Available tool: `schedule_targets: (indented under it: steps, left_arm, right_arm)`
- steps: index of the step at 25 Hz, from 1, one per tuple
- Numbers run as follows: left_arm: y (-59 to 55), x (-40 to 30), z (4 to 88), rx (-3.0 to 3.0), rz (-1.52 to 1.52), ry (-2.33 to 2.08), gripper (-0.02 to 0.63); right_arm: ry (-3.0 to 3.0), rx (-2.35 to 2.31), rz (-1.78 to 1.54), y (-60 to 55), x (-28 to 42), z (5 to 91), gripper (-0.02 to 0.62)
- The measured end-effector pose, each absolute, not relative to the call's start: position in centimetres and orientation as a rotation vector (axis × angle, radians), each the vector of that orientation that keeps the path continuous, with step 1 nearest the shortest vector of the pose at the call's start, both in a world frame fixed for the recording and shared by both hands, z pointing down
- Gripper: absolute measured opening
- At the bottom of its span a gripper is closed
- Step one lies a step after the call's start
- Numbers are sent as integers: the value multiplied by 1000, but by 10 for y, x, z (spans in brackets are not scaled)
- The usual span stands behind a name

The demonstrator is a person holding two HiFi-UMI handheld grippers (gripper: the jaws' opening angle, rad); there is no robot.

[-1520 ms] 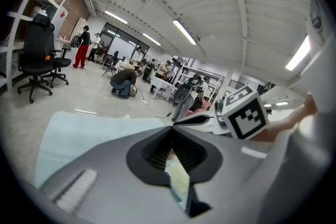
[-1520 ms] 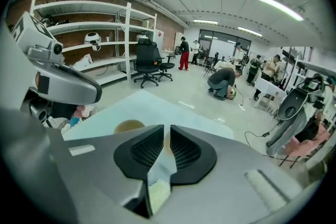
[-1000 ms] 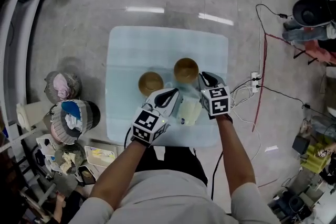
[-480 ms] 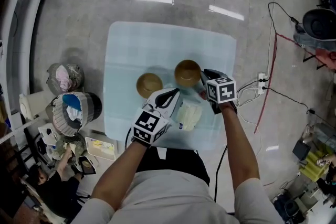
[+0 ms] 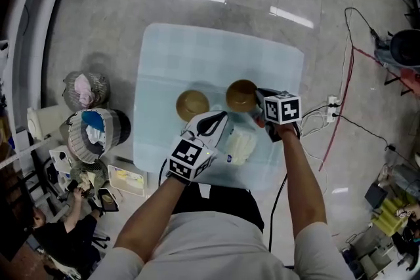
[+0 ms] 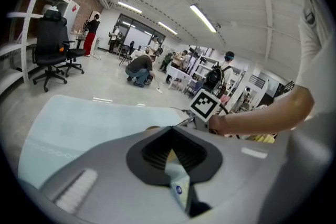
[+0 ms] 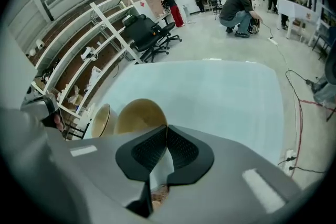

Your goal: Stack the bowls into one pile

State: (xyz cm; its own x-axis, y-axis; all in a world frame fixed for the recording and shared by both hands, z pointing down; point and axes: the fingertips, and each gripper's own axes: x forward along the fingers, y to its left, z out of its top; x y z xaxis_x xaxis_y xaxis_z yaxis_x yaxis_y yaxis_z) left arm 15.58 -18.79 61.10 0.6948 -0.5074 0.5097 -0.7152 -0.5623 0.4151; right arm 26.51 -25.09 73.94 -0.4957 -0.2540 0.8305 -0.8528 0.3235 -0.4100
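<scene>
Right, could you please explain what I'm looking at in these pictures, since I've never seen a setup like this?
No robot here: a person holds a hand-held gripper in each hand. One picture looks down from a camera on the head; the other two come from cameras on the left hand-held gripper and right hand-held gripper. On the pale blue table stand a left bowl and a right bowl, apart, plus a pale packet. Both pairs of jaws are together; the bowls are not yet stacked.

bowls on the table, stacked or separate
Separate. The head view shows the left bowl and the right bowl upright, side by side on the table, neither inside the other.
</scene>
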Motion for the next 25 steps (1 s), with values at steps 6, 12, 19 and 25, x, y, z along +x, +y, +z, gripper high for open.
schedule_targets:
  steps: [6,12,19,25]
  left_arm:
    - [-184,148,603,2306,428,-939,6]
    - [-181,130,589,2322,407,-951,6]
    - [-180,116,562,2372,380,-947,6]
    - [-172,99,542,2411,369,-948,6]
  right_arm:
    - [-1923,999,1190,-251,270,728,17]
    - [-1932,1047,1203,-256,262,701,17]
    - [-1946,1117,1201,-250,256,659,17]
    - [-1966,1149,1232,-235,233,633,17]
